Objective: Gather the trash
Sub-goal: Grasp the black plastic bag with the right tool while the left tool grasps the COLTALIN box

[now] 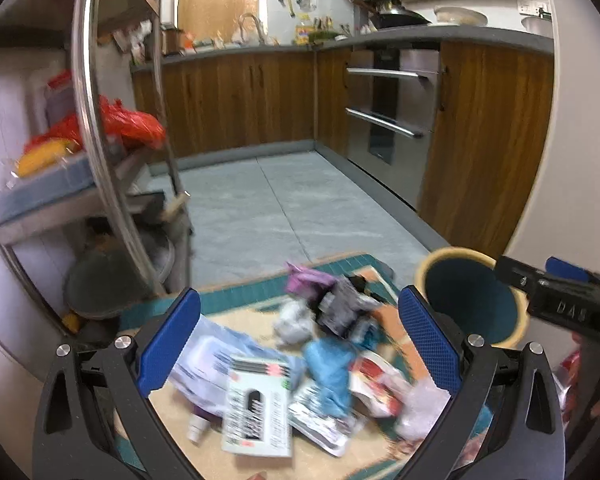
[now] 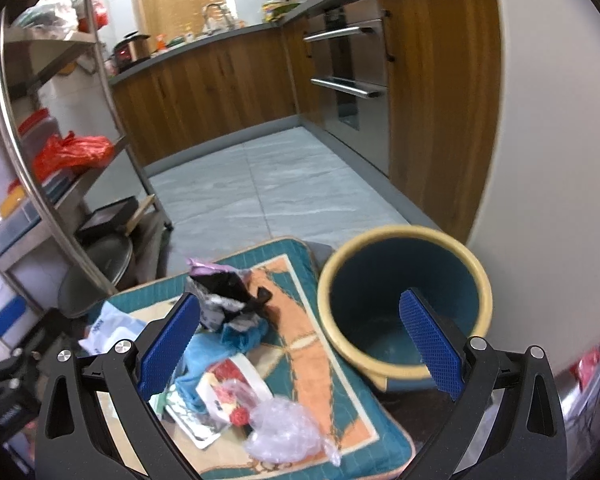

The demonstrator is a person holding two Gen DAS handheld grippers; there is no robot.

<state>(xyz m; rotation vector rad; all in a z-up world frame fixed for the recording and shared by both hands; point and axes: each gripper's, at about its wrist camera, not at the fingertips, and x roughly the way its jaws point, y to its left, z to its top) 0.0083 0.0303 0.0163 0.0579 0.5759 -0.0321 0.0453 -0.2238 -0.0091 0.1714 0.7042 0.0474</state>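
Both grippers, L [image 1: 300, 344] & R [image 2: 300, 344], wide open, empty, above trash pile [image 2: 236, 360].

Pale grey tiled floor [image 2: 268, 184]; wooden cabinets [image 1: 228, 100] along the far wall; steel oven [image 1: 392, 112] right; metal shelving rack [image 2: 60, 120] left; a bright window [image 1: 220, 0] beyond.

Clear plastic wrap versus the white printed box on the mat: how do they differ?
The clear plastic wrap is see-through and crumpled; the white printed box is opaque, flat and rectangular with black print. The wrap lies nearer the bin; the box lies at the pile's far side from it. Both rest on the mat, ungripped.
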